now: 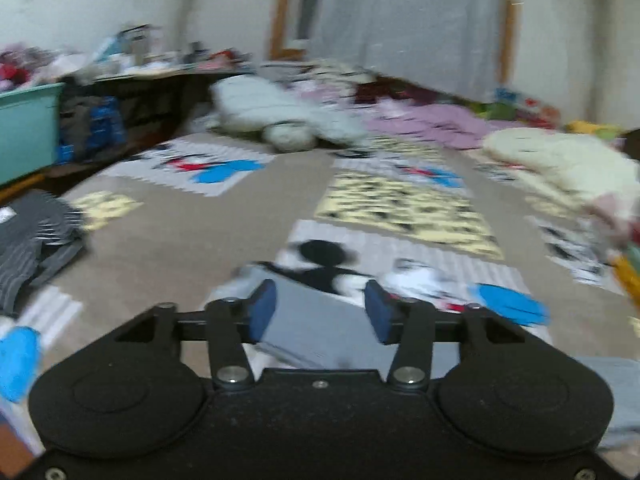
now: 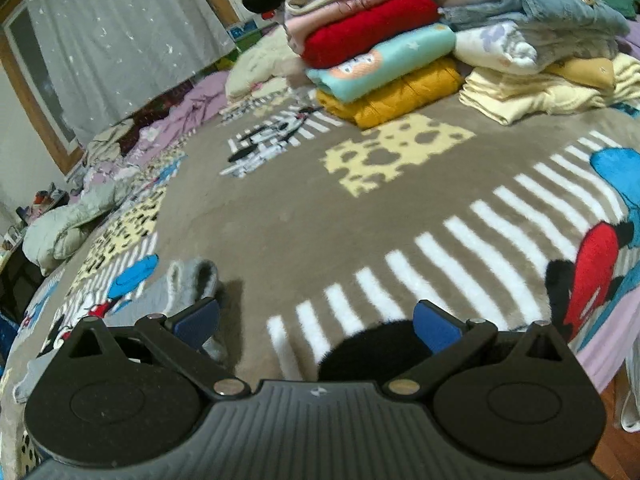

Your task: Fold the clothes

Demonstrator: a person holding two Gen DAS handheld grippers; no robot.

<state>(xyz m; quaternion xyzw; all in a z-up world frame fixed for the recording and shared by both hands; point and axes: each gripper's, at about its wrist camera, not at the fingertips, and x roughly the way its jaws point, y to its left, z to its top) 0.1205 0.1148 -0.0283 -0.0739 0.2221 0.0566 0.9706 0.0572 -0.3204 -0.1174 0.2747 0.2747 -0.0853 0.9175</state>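
A: Where is the garment? The left tool [image 1: 320,308] stands half open over a flat grey fabric piece [image 1: 308,320] at lower centre, gripping nothing.

B: And the right tool [image 2: 316,324], wide open and empty, has the same grey garment [image 2: 176,292] at lower left. Best to pinch opposite edges and fold it flat on the brown patterned bed blanket [image 2: 300,208].

- The left wrist view is smeared by motion blur: the clutter on the dark table [image 1: 160,76] beside the teal box [image 1: 28,128] cannot be made out.
- The striped garment [image 1: 32,248], below that box, is cut by the left edge.
- The grey garment [image 2: 168,300] is partly hidden behind the right gripper [image 2: 316,322].
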